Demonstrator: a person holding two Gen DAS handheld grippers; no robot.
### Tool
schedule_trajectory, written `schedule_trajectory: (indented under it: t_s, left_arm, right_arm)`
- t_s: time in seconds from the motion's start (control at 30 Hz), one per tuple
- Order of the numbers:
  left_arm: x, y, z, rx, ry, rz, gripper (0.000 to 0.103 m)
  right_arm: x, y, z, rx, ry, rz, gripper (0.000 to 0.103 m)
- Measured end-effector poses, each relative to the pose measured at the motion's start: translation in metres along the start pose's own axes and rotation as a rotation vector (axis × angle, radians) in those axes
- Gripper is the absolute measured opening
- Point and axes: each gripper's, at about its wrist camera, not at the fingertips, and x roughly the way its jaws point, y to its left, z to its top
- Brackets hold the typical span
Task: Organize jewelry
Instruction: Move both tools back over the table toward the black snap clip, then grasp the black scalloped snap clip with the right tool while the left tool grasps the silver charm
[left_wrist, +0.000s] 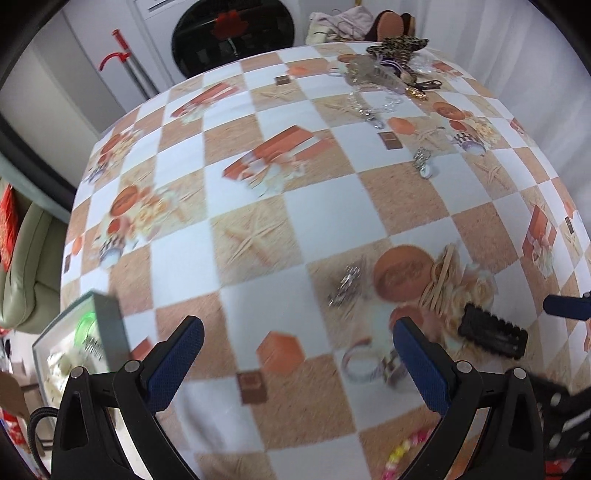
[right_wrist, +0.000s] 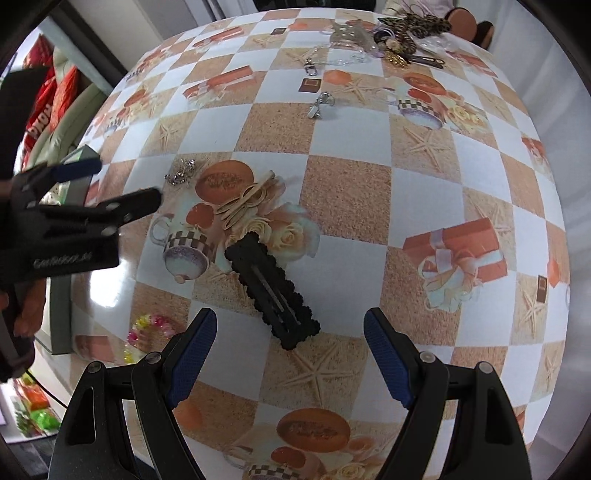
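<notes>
Both grippers point down at the table (right_wrist: 354, 229), nothing held. Landmark: the black scalloped hair clip (right_wrist: 272, 291).

- Right gripper (right_wrist: 291, 354): jaws wide, empty. The clip lies flat on the checked cloth just ahead of the fingertips, running diagonally, near end roughly between the two pads' lines but not yet bracketed.
- Left gripper (left_wrist: 297, 360): jaws also wide and empty, hanging over bare cloth to the left of the clip (left_wrist: 493, 334). In its view the clip sits off past the right finger.
- Silver sparkly piece (right_wrist: 180, 173) – beyond the clip and to its left, apart from it.
- Coloured bead bracelet (right_wrist: 142, 334) – left of the clip's near end, close to the table edge.
- Open box (left_wrist: 70, 350) – further left still, at the table edge; some pieces appear to be in it already, contents blurred.
- Small keyring-like charm (right_wrist: 320, 105) and a heap of chains and a leopard-print item (right_wrist: 413, 26) – well beyond the clip, far side of the table.

My read: this is an approach step, the right gripper lining up on the clip. The next move needs a descent with the pads straddling the clip across its narrow width. It's flat and thin, so the tips must reach the cloth before closing, or they'll skid over it. Then carry it to the box, probably.
</notes>
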Motion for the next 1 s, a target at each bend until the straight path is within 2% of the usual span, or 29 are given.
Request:
schedule_trajectory:
  t_s: [0.17, 0.2, 0.23, 0.37, 0.43, 0.57, 0.63, 0.73, 0.77, 0.8, 0.83, 0.9, 1.0]
  left_arm:
    - [0.013, -0.01, 0.012, 0.016, 0.003, -0.02, 0.103]
    - [0.015, -0.011, 0.014, 0.02, 0.002, -0.023, 0.097]
    - [0.018, -0.013, 0.015, 0.024, 0.008, -0.022, 0.095]
    - [0.027, -0.017, 0.018, 0.024, 0.025, -0.031, 0.094]
    - [0.03, -0.018, 0.018, 0.025, 0.035, -0.035, 0.085]
    - [0.031, -0.019, 0.018, 0.012, 0.035, -0.053, 0.084]
    - [0.031, -0.02, 0.017, 0.006, 0.036, -0.071, 0.079]
    - [0.028, -0.021, 0.016, 0.004, 0.035, -0.1, 0.067]
    - [0.028, -0.022, 0.016, 0.008, 0.035, -0.11, 0.06]
    - [0.027, -0.024, 0.017, 0.015, 0.034, -0.114, 0.047]
    - [0.025, -0.025, 0.017, 0.022, 0.033, -0.119, 0.039]
    - [0.024, -0.025, 0.019, 0.017, 0.039, -0.13, 0.012]
    - [0.023, -0.016, 0.019, -0.031, 0.041, -0.166, 0.012]
  right_arm:
    - [0.007, 0.008, 0.001, -0.06, -0.007, -0.03, 0.084]
    - [0.008, 0.009, 0.001, -0.07, -0.009, -0.036, 0.084]
    - [0.009, 0.01, 0.001, -0.082, -0.007, -0.032, 0.084]
    - [0.014, 0.014, 0.002, -0.112, -0.006, -0.037, 0.082]
    - [0.017, 0.016, 0.002, -0.124, -0.003, -0.04, 0.082]
    - [0.025, 0.022, 0.002, -0.155, 0.007, -0.067, 0.079]
    - [0.027, 0.027, 0.001, -0.186, 0.004, -0.09, 0.078]
    - [0.026, 0.031, 0.0, -0.21, 0.0, -0.09, 0.072]
    - [0.025, 0.033, 0.0, -0.218, 0.0, -0.087, 0.069]
    - [0.025, 0.034, 0.0, -0.224, 0.0, -0.086, 0.062]
    - [0.024, 0.036, 0.0, -0.229, -0.002, -0.086, 0.058]
    - [0.022, 0.039, 0.001, -0.226, -0.004, -0.085, 0.041]
    - [0.022, 0.041, 0.005, -0.203, -0.004, -0.08, 0.033]
